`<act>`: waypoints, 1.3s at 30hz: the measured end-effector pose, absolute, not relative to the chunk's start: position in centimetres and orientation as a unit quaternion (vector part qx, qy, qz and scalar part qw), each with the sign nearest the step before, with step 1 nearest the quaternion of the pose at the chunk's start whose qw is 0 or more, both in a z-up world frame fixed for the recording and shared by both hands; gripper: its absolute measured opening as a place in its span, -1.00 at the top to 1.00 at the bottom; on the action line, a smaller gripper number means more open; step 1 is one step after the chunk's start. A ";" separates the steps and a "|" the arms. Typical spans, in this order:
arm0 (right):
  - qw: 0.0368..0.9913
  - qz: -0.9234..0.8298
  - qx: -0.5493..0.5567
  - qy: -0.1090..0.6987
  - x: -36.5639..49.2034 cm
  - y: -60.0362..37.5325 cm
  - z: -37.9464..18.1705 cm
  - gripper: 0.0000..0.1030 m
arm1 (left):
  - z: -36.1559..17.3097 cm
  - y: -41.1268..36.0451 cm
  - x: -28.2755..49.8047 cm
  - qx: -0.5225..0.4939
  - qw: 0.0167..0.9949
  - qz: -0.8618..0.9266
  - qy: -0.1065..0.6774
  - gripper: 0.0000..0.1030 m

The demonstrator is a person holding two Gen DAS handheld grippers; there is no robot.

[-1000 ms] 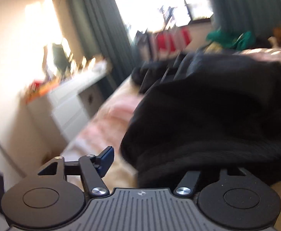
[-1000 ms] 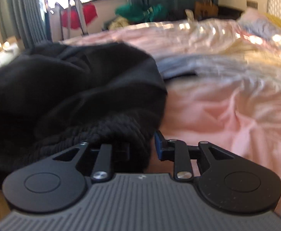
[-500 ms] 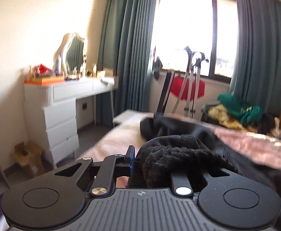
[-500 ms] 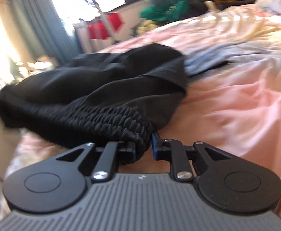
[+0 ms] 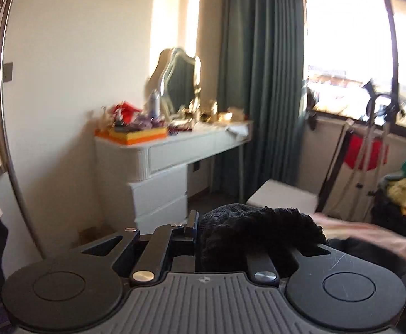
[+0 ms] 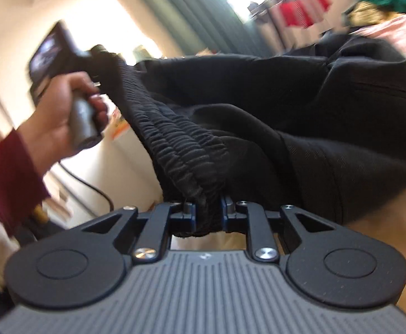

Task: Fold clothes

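Since a second ago both hand-held grippers, left (image 5: pixel 203 233) and right (image 6: pixel 208 217), have clamped and lifted the black trousers' (image 6: pixel 300 128) elastic waistband (image 6: pixel 175 136) off the bed (image 5: pixel 370 229), stretching it for folding.

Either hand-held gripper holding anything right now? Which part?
Both hold the black trousers by the elastic waistband: right hand-held gripper at one end, left hand-held gripper at the other.

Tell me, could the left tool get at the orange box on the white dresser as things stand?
Probably not. The left tool is shut on the black garment, whose waistband the right tool also clamps, so it is tied up. The orange box sits on the white dresser across open floor.
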State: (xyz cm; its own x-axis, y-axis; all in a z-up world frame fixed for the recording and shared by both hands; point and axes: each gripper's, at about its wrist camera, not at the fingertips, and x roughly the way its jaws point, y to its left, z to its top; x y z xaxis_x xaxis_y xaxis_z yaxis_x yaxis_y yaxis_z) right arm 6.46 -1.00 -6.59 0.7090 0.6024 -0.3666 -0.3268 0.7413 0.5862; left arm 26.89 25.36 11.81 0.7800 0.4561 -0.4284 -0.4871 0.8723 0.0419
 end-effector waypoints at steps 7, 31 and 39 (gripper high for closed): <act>0.867 0.275 0.231 0.345 8.6 -0.4 -11.1 0.60 | 0.4 31.5 27.1 -0.107 0.907 0.256 0.317 0.77; 0.936 0.244 0.127 0.219 0.6 -13.5 0.9 -0.60 | 8.0 13.0 0.9 -0.030 0.971 0.106 0.211 -0.91; 0.971 0.134 0.097 0.170 1.9 -23.6 1.8 -0.60 | 5.4 -0.3 -1.5 -0.007 0.982 0.003 0.187 -0.91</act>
State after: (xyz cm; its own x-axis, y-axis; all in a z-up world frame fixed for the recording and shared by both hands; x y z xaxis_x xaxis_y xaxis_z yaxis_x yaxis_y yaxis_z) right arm 1.87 -23.57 1.79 0.9061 0.2942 -0.3041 -0.2282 0.9450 0.2344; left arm -1.49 -0.34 5.42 0.9301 0.0023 -0.3672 -0.0075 0.9999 -0.0129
